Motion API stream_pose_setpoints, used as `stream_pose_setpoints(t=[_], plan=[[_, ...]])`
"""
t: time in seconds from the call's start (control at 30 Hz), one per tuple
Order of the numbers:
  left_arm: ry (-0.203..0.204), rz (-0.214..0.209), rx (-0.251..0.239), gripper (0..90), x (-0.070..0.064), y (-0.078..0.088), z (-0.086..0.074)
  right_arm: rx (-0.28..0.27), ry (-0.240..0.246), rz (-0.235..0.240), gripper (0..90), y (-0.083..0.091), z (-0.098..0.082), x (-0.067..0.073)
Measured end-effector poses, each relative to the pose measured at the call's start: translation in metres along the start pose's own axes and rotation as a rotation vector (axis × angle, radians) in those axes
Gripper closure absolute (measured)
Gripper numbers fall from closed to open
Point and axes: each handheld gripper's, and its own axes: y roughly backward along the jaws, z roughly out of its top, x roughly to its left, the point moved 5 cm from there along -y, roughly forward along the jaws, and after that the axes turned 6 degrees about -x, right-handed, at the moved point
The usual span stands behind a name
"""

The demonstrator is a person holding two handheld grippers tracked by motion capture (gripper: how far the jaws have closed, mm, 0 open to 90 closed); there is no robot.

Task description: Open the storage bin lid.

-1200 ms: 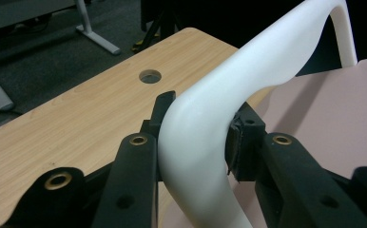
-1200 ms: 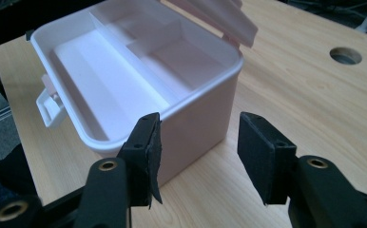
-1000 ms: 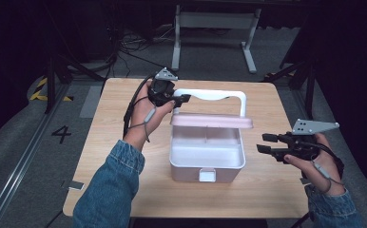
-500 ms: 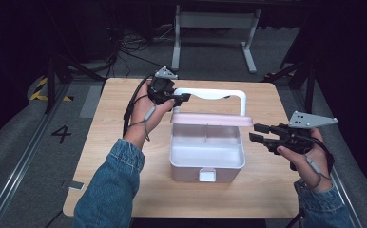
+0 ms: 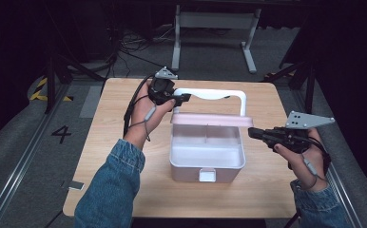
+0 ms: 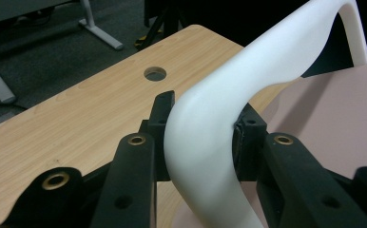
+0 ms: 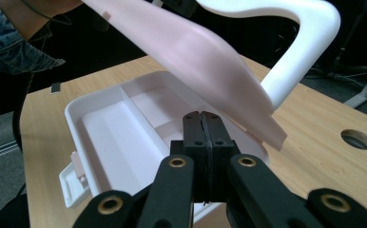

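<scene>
— On the wooden table (image 5: 124, 142), what sits at the middle?
— A white box (image 5: 207, 156) with its pink lid (image 5: 212, 119) raised and tilted over the far edge. Inside, thin walls split it into compartments, and a small latch (image 5: 207, 175) sticks out at the near side.
— And the left gripper (image 5: 179, 98)?
— It is clamped on the lid's white handle (image 5: 210, 94), near the handle's left corner; the left gripper view shows a jaw pressed to each side of that curved bar.
— Where is the right gripper (image 5: 253, 133)?
— It hangs just beside the box's right rim, under the lid's right end, jaws pressed together with nothing between them. Whether it touches the lid cannot be told.
— Anything else?
— A round hole (image 7: 357, 138) in the tabletop, beyond the box.
</scene>
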Motion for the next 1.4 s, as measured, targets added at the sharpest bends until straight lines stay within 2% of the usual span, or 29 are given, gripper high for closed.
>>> stream_pose_setpoints(t=[0.2, 0.27, 0.33, 0.4, 0.47, 0.77, 0.93, 1.07, 1.2, 1.4], plan=[[0.008, -0.006, 0.003, 62.6, 0.001, 0.001, -0.002, -0.02, 0.005, -0.008, 90.0, -0.002, 0.001, -0.001], [0.004, 0.0, 0.004, 54.8, 0.001, 0.001, -0.002, -0.023, 0.004, -0.01, 90.0, -0.003, 0.001, -0.001], [-0.02, -0.002, -0.002, 46.6, 0.002, 0.004, -0.003, -0.026, 0.003, -0.008, 90.0, -0.003, 0.001, -0.001], [-0.026, 0.014, -0.013, 40.0, 0.003, 0.009, -0.003, -0.029, 0.001, -0.008, 90.0, -0.003, 0.001, -0.001], [-0.043, 0.03, -0.027, 36.1, 0.005, 0.018, -0.003, -0.031, 0.0, -0.008, 90.0, -0.003, 0.001, -0.002], [-0.124, 0.037, -0.096, 32.9, 0.0, 0.067, -0.005, -0.062, -0.012, -0.006, 90.0, -0.002, 0.005, -0.003], [-0.15, 0.051, -0.115, 31.5, -0.007, 0.09, -0.019, -0.075, -0.015, -0.011, 90.0, -0.003, 0.006, -0.003], [-0.143, 0.059, -0.128, 30.4, -0.009, 0.103, -0.032, -0.085, -0.016, -0.01, 90.0, -0.004, 0.008, -0.005], [-0.14, 0.058, -0.121, 29.5, -0.013, 0.104, -0.042, -0.099, -0.013, -0.013, 90.0, -0.006, 0.01, -0.006], [-0.157, 0.026, -0.121, 28.6, -0.026, 0.086, -0.051, -0.113, -0.022, -0.015, 90.0, -0.008, 0.012, -0.008]])
